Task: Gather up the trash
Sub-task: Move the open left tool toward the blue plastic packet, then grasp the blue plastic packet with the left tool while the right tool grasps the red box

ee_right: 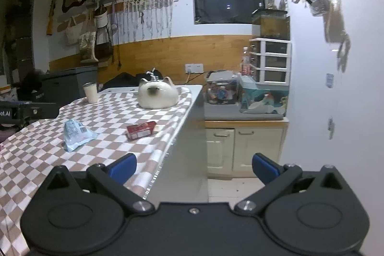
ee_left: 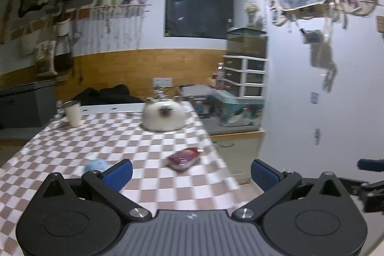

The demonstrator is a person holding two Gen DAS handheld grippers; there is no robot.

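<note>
Trash lies on the checked tablecloth: a crumpled blue wrapper at left centre and a red packet right of it near the table's edge. Both the left gripper and right gripper gape wide at lower frame, empty, touching nothing.

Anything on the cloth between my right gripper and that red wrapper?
Nothing visible: bare checkered tablecloth lies between the open right gripper and the red wrapper. The blue wrapper sits off to the left.
</note>
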